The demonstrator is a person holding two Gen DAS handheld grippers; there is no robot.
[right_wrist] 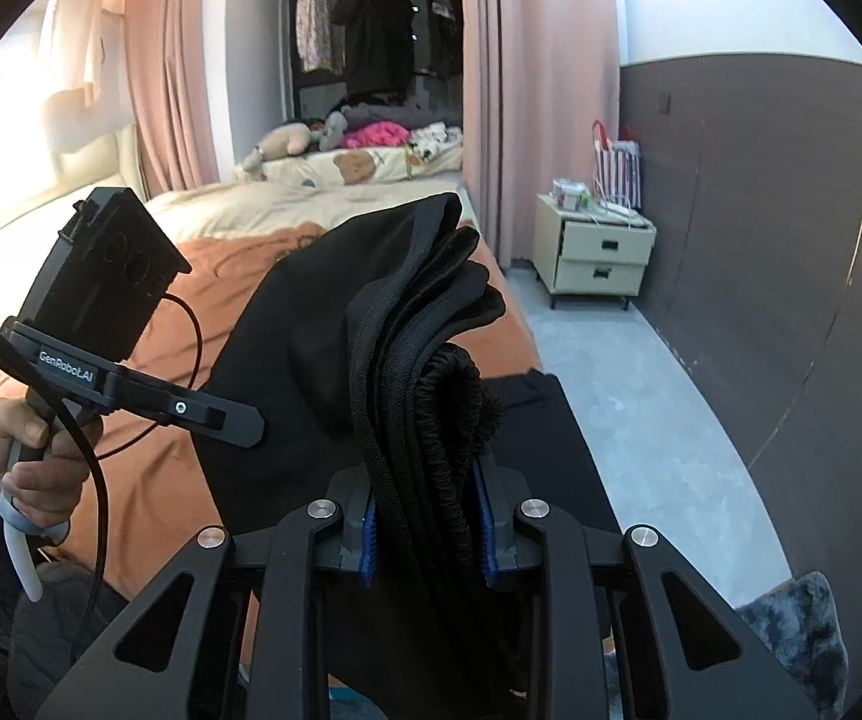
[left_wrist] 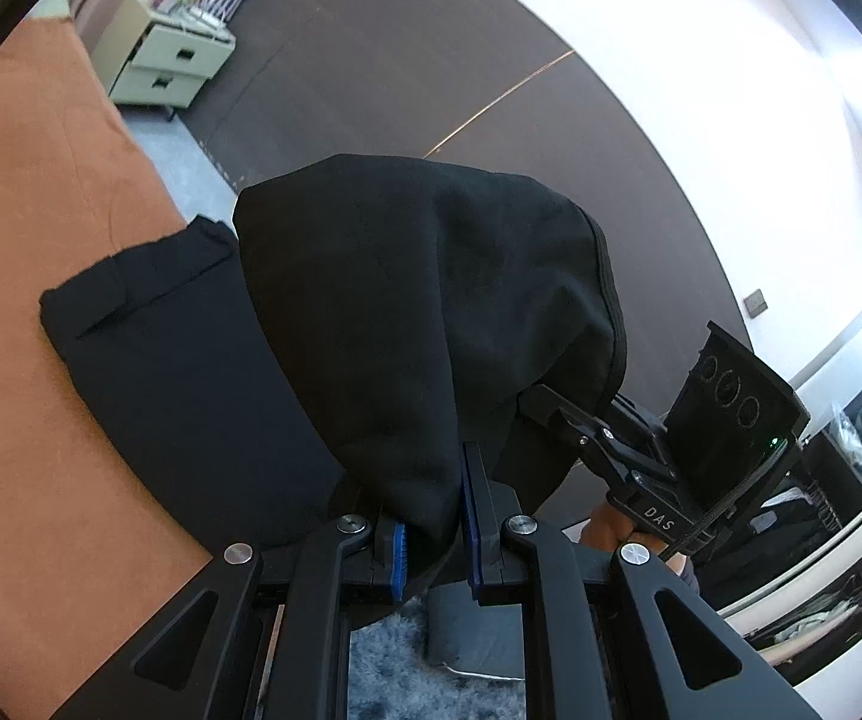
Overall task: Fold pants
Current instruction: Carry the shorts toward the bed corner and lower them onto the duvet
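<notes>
Black pants [left_wrist: 407,312] are lifted at one end while the rest [left_wrist: 173,360] lies on the orange bedspread [left_wrist: 29,240]. My left gripper [left_wrist: 434,534] is shut on a fold of the black cloth, blue pads pressing it from both sides. My right gripper [right_wrist: 428,531] is shut on the bunched elastic waistband [right_wrist: 431,372], which stands up between its pads. In the right wrist view the left gripper [right_wrist: 239,420] reaches into the cloth from the left, held by a hand [right_wrist: 29,450]. The right gripper [left_wrist: 542,405] shows at the right of the left wrist view, its tips hidden in the fabric.
A pale two-drawer nightstand [right_wrist: 599,252] stands by the dark wall panel, with a striped bag [right_wrist: 617,162] behind it. Grey floor [right_wrist: 629,390] runs along the bed's right side. Pillows and soft toys [right_wrist: 335,138] lie at the far end. A grey shaggy rug [left_wrist: 407,660] lies below.
</notes>
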